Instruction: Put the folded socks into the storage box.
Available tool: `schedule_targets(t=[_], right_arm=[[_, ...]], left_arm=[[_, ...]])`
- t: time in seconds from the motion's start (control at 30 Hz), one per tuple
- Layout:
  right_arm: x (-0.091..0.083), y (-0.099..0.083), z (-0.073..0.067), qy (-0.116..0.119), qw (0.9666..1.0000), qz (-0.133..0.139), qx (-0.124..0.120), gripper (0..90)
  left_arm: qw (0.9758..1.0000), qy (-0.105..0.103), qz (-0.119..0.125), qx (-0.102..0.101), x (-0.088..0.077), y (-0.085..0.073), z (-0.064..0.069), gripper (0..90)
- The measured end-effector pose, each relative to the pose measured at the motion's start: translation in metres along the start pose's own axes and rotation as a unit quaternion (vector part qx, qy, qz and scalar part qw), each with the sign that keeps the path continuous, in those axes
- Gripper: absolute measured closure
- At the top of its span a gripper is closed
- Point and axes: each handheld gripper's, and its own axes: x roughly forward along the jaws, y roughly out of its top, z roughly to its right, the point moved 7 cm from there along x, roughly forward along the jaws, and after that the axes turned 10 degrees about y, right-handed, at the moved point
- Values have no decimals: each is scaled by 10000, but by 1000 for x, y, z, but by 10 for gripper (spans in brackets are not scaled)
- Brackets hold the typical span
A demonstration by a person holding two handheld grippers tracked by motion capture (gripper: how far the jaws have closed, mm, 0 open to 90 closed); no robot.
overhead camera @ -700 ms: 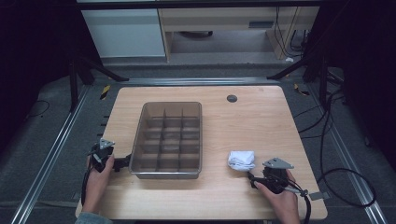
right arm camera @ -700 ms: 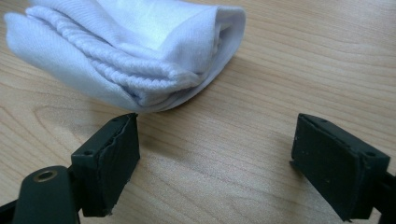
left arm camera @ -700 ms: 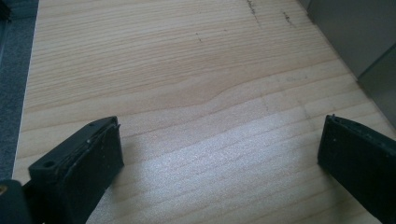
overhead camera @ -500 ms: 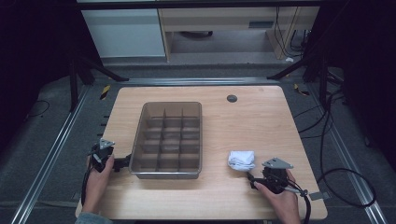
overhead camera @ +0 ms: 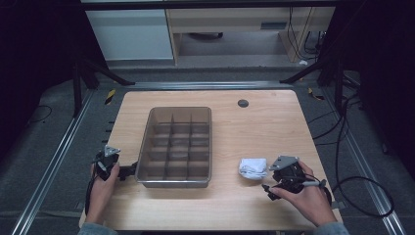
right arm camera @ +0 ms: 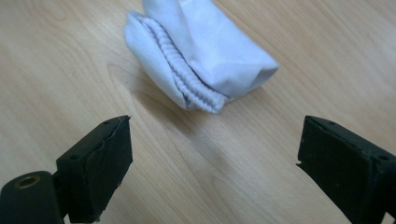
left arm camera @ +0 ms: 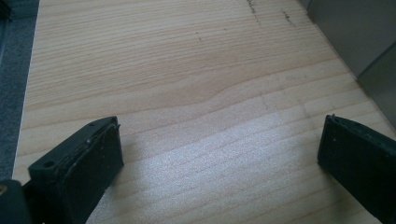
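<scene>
White sock (right arm camera: 205,60), top edge cropped

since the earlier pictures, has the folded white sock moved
No. The folded white sock lies at the same spot, right of the grey divided tray.

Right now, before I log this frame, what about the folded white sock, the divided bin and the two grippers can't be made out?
- Folded white sock: its top is cut off by the right gripper view's upper edge, and its underside is hidden against the table.
- Divided bin: in the high view its cells are dark, so any small contents are unreadable.
- Right gripper: the high view has its jaws too small to judge.
- Left gripper: both jaws are cropped at the left gripper view's bottom edge.
</scene>
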Motion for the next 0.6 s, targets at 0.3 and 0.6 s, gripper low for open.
schedule_targets(t=[0.3, 0.6], right_arm=[[-9, 36, 6, 656, 9929, -469, -872, 233], [27, 51, -3, 1143, 9777, -971, -1472, 298]], left_arm=[[10000, -6, -3, 10, 0, 0, 0, 0], [10000, -14, -4, 22, 0, 0, 0, 0]])
